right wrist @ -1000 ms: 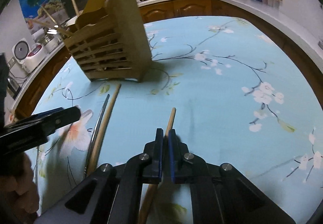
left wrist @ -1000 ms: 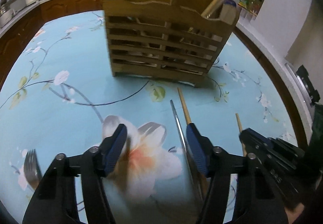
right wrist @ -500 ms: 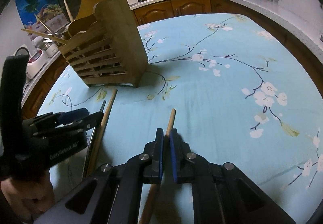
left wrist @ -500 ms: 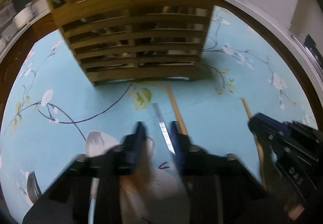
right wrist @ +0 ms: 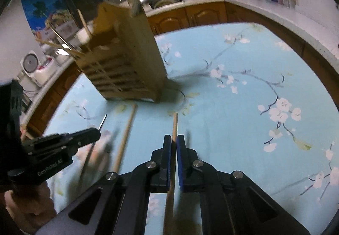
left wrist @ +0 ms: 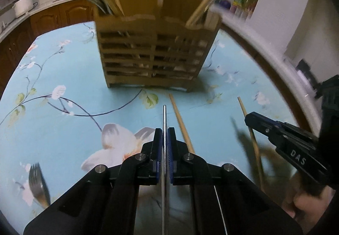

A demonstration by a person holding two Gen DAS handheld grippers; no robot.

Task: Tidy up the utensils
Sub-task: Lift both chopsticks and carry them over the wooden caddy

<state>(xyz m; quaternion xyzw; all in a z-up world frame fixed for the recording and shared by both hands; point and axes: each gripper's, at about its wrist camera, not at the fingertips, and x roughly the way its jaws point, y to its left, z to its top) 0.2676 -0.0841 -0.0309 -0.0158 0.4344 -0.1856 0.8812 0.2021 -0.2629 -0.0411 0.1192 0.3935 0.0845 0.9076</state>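
My left gripper (left wrist: 164,131) is shut on a slim metal utensil (left wrist: 164,116), its jaws still closing tight; the utensil's tip points at the holder. My right gripper (right wrist: 173,138) grips a wooden chopstick (right wrist: 174,124), its jaws also pressing closed. In the left wrist view the right gripper (left wrist: 248,116) and its chopstick (left wrist: 241,105) show at the right. The left gripper (right wrist: 95,132) appears at the left of the right wrist view. A second wooden chopstick (left wrist: 180,116) lies on the cloth between them. The slatted wooden holder (left wrist: 154,52) stands ahead, with several utensils sticking out.
A fork (left wrist: 37,184) lies on the blue floral tablecloth (left wrist: 63,129) at the near left. The round table's wooden edge (left wrist: 275,69) curves past on the right. Kitchen counters (right wrist: 264,12) with dishes and bottles ring the table. A hand (right wrist: 27,209) holds the left gripper.
The left gripper's jaws went from wide open to shut on the metal utensil, and the gripper shifted over it. The right gripper kept its hold on the wooden chopstick.
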